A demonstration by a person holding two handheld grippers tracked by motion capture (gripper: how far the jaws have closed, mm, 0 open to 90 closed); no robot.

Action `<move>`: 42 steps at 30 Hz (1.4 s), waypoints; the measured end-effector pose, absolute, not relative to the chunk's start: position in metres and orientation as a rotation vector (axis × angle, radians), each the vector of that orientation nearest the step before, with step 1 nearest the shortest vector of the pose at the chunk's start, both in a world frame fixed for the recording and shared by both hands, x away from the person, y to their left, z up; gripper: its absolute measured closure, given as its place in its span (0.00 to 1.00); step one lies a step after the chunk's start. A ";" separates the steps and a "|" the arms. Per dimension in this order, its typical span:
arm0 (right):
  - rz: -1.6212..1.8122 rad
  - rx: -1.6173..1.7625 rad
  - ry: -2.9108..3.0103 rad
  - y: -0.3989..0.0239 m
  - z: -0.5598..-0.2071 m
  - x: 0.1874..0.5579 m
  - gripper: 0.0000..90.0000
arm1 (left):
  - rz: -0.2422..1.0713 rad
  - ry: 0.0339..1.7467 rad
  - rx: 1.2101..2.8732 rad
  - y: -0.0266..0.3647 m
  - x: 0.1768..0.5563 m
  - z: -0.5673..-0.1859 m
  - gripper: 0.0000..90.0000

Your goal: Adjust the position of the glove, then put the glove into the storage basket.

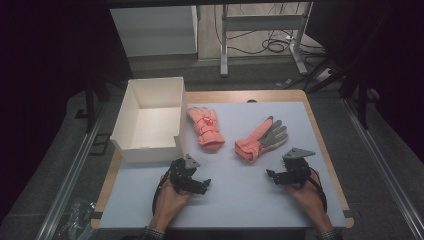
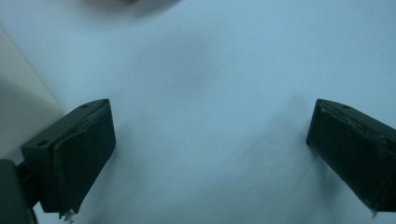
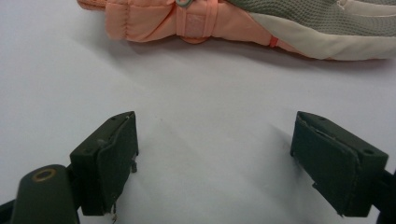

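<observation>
From the high view, a white box with its top open stood at the far left of a pale mat that covered a wooden table. Just to the right of the box lay a pink glove, back up, with its cuff toward the person. Farther right of the box, well apart from the first, lay a second glove with its grey palm up and fingers pointing away and to the right. In front of the box, near its front right corner, the left hand held the left gripper low over the mat, its jaws pointing to the right. The right hand held the right gripper far to the right of the box, in front of the grey-palmed glove and close to its cuff, jaws pointing left.

In the left gripper view, the left gripper had its two black jaws wide apart over the bare mat, with nothing between them. A white wall of the box showed at the left edge, beside the left jaw.

In the right gripper view, the right gripper also had its jaws wide apart with only the mat between them. The grey-palmed glove lay across the top, beyond the jaw tips and apart from them, its pink cuff to the left and its grey palm to the right.
</observation>
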State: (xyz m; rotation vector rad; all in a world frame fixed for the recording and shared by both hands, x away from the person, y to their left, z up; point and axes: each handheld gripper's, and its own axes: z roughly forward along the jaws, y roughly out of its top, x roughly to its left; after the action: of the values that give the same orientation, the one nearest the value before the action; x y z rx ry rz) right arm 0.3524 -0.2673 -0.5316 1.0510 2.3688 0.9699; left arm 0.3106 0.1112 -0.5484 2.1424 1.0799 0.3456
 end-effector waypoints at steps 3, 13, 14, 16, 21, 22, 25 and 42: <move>0.970 1.052 2.369 -0.267 -0.532 0.352 0.17 | 0.373 1.076 2.163 0.108 0.310 -0.549 0.01; 0.970 1.060 2.370 -0.267 -0.531 0.353 0.16 | 0.378 1.070 2.166 0.109 0.309 -0.549 0.01; 0.970 1.060 2.370 -0.267 -0.531 0.353 0.16 | 0.378 1.070 2.166 0.109 0.309 -0.549 0.01; 0.967 1.068 2.373 -0.267 -0.531 0.353 0.15 | 0.378 1.069 2.166 0.109 0.309 -0.549 0.01; 0.965 1.084 2.361 -0.266 -0.531 0.352 0.16 | 0.379 1.069 2.165 0.109 0.309 -0.549 0.01; 0.965 1.084 2.361 -0.266 -0.531 0.352 0.16 | 0.378 1.069 2.167 0.109 0.309 -0.549 0.01; 0.965 1.099 2.352 -0.265 -0.530 0.351 0.16 | 0.378 1.069 2.167 0.109 0.309 -0.549 0.01; 0.998 1.132 2.343 -0.267 -0.516 0.353 0.18 | 0.379 1.069 2.166 0.109 0.309 -0.549 0.01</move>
State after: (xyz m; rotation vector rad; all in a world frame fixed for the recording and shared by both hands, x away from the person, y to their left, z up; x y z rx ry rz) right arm 0.3526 -0.2673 -0.5156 1.1318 2.3428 0.9983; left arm 0.3093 0.1088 -0.5490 2.1656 1.0688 0.3794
